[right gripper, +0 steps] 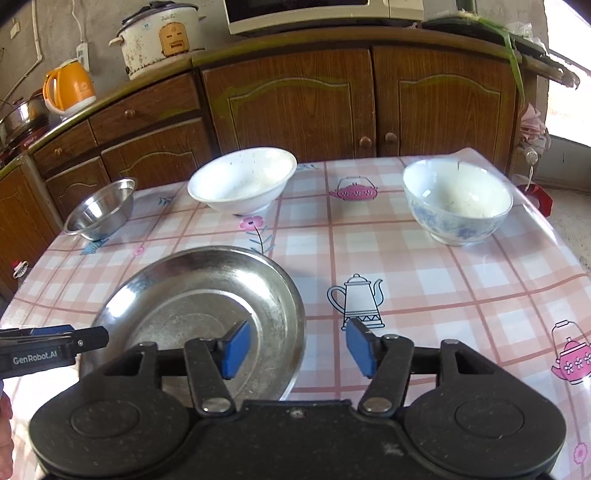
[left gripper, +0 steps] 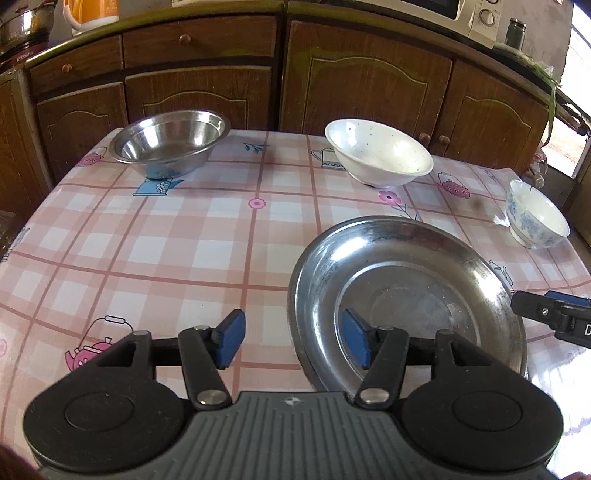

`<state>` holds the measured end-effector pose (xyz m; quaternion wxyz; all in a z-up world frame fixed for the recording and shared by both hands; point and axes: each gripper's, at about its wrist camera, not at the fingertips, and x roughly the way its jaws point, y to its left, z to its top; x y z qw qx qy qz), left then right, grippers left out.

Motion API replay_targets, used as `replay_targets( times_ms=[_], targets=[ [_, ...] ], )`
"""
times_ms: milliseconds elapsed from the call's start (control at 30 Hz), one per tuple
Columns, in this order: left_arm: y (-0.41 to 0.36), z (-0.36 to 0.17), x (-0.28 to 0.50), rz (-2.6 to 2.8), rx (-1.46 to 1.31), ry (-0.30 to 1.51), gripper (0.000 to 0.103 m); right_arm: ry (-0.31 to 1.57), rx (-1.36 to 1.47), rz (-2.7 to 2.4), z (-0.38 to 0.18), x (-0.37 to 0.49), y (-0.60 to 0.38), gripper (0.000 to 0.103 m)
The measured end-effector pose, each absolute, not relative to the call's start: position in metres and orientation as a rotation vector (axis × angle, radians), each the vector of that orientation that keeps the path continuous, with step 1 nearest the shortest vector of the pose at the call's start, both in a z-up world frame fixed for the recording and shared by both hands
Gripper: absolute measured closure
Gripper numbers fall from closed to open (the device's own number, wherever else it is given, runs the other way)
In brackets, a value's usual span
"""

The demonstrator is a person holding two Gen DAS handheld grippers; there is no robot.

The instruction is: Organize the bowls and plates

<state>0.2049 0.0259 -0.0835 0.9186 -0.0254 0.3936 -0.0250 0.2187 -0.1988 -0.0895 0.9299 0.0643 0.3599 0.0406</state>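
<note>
1. Surface: the desk (right gripper: 424, 266) carries a glossy pink-and-white checked cloth printed with teapots and flowers. It stands against brown wooden cabinets (right gripper: 295, 107). On the counter above are a rice cooker (right gripper: 160, 37), an orange kettle (right gripper: 68, 88) and a microwave (right gripper: 321, 14).
2. Task items: a steel plate (left gripper: 406, 295) lies flat, face up, at the near side of the desk. A steel bowl (left gripper: 168, 142) stands at the far left, a white bowl (left gripper: 378, 151) at far centre, and a blue-patterned bowl (right gripper: 456, 201) at far right. All are upright with mouths up. All are round, so no long axis applies.
3. Left tool (left gripper: 293, 339): jaws apart, nothing gripped. It straddles the plate's left rim, with one pad over the plate and the other over bare cloth.
4. Right tool (right gripper: 297, 347): jaws apart, nothing gripped. It straddles the plate's right rim in the same way.
5. Edges and room: the plate sits near the front edge. The blue-patterned bowl stands near the right edge, and the steel bowl near the far left corner. Bare cloth lies between the plate and the bowls, and across the left half of the desk.
</note>
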Motion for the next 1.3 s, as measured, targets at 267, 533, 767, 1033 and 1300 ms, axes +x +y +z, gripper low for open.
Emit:
replay_targets(
  times_ms=[267,533,767,1033,1300],
  targets=[
    [0.038,-0.052,0.175,-0.022,-0.036,0.745,0.012,0.696,0.102,0.129,-0.053,0.196,-0.171,0.022],
    [0.062,-0.026,0.148,0.016,-0.078,0.763,0.01,0.681,0.127,0.193,-0.02,0.179,-0.132,0.022],
    [0.092,0.002,0.134,0.056,-0.021,0.752,0.009,0.671,0.138,0.245,0.008,0.174,-0.098,0.022],
    [0.123,0.024,0.137,0.112,0.008,0.675,0.007,0.667,0.147,0.276,0.015,0.183,-0.07,0.021],
    [0.14,0.025,0.16,0.137,0.013,0.645,0.004,0.679,0.146,0.302,0.012,0.208,-0.045,0.021]
  ],
)
